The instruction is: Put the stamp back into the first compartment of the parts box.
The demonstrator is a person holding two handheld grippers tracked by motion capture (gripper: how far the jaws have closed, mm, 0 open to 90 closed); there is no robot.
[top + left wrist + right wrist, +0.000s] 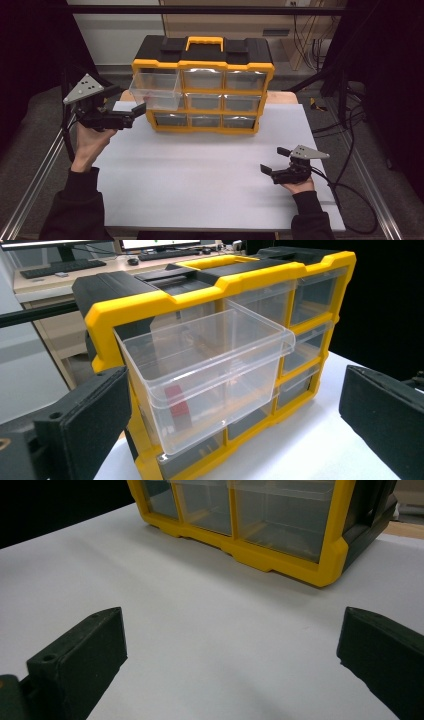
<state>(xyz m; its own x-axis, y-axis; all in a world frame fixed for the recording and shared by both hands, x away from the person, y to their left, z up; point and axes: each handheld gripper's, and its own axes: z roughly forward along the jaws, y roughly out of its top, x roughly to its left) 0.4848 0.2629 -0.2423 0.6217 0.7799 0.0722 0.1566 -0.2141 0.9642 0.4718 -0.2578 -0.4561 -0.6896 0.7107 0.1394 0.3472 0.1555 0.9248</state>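
Drawer point(155, 91) pulled out, left hand-held gripper point(137, 111) open beside it.

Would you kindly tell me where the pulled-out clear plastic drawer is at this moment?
In the high view, the clear plastic drawer juts from the top-left slot of the yellow-and-black organiser cabinet, just beyond the open left hand-held gripper.

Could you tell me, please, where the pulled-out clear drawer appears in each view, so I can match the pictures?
High view: the clear drawer juts from the organizer's top-left slot, beside the left claw.
Left gripper view: it sits mid-frame, its front between the open jaws.
Right gripper view: not in it; the bottom row of drawers is there.
Shared landmark: the yellow frame.
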